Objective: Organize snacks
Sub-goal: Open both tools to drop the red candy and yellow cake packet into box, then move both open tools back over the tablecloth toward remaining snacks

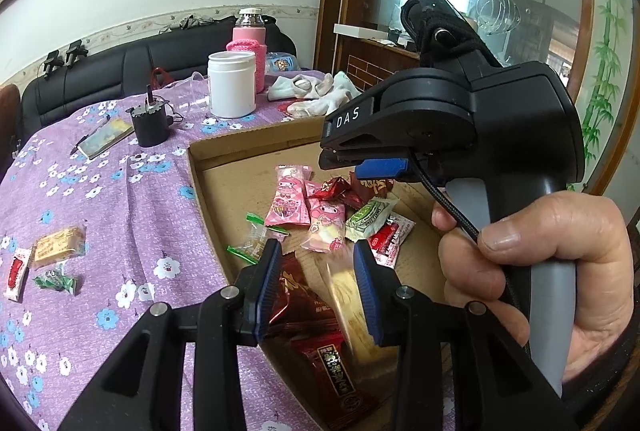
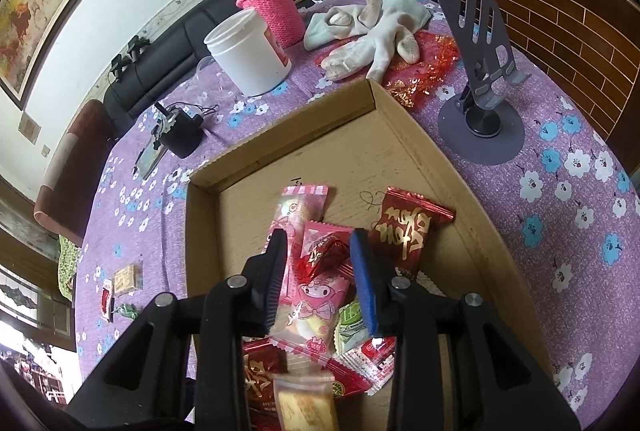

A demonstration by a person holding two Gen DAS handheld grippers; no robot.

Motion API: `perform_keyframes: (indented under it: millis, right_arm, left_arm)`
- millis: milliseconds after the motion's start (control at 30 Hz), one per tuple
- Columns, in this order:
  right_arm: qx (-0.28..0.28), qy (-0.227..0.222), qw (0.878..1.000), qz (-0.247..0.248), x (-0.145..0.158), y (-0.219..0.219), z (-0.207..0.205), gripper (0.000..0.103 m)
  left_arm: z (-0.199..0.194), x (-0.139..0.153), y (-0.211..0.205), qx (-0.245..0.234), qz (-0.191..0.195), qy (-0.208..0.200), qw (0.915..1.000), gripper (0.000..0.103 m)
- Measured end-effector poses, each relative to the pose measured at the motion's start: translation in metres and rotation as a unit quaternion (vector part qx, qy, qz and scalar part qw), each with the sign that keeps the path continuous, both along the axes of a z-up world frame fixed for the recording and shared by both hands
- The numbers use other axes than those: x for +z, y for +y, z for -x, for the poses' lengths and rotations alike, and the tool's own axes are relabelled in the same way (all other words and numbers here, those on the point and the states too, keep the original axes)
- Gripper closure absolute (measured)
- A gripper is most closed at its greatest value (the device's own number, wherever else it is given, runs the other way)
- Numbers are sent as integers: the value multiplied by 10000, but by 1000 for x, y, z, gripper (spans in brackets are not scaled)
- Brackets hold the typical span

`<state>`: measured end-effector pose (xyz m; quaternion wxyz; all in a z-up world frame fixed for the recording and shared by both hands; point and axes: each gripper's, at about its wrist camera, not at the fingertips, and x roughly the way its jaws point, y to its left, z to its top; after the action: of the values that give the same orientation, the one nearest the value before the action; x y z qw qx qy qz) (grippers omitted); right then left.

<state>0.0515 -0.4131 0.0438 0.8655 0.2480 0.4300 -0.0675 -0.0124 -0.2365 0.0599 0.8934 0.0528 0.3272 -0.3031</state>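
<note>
A shallow cardboard box [image 1: 224, 147] [image 2: 400, 119] on the purple flowered cloth holds several wrapped snacks: pink My Melody packs [image 1: 286, 207] [image 2: 316, 295], red packs [image 2: 408, 231], a green pack [image 1: 368, 219]. My left gripper [image 1: 316, 287] is open above the box; a blurred yellow biscuit pack [image 1: 352, 311] [image 2: 306, 407] is between its fingers, apart from the left pad, over a dark red pack [image 1: 312, 315]. My right gripper [image 2: 320, 279] [image 1: 340, 155] is open and empty above the pile. A biscuit pack [image 1: 58, 241], a red pack [image 1: 16, 273] and a green candy [image 1: 56, 281] lie on the cloth at left.
A white jar [image 1: 232, 83] [image 2: 250, 55], a pink bottle [image 1: 250, 39] [image 2: 272, 7], white socks [image 1: 316, 91] [image 2: 372, 27] and a black pot [image 1: 150, 123] stand behind the box. A grey phone stand [image 2: 480, 71] is to the box's right.
</note>
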Motion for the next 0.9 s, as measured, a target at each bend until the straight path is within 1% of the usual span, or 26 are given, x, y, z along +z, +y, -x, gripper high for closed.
perform_keyframes:
  millis: [133,300,467,533,600,667,733,767,800,833,900]
  right_arm:
    - [25,-118,9999,-56,4,1,2,69]
    - [121,-278,9995,-5,9,8,4,69]
    - [376,-429,9982,166,15,25,3,69]
    - [602,-547,9964,216,19,36,4,69]
    - [861,-653,9938,241,23,50,5,69]
    - [1135,-742,9904,285,27,66,7,69]
    - [1515,-830,9843,355,30,88,10,67]
    - [1692,-867,9810,380,31,98,11,64]
    - [1872,-902,9774,393,32,108,13,62]
    - [2086,-928,9728,384,31,121,14,61]
    - [2349,-922,9670,346,29,138,17,61]
  left_arm:
    - [-1,4,6,28,51,54,10000,65]
    - [-7,20,36,279,261,110,9992,63]
    - [-17,30,79,729,268,63,9970,58]
    - [-21,31,99,918,216,55,9955,58]
    - [-26,30,122,1199,72,16,9928,55]
    - [-34,27,146,1496,-34,47,9887,53]
    - [-46,23,172,1932,-216,172,9808,52]
    - [-57,19,191,2285,-354,254,9726,51]
    - [-64,16,202,2465,-392,311,9679,51]
    - [-75,11,218,2685,-424,441,9613,50]
    - [-89,1,236,2940,-498,657,9522,50]
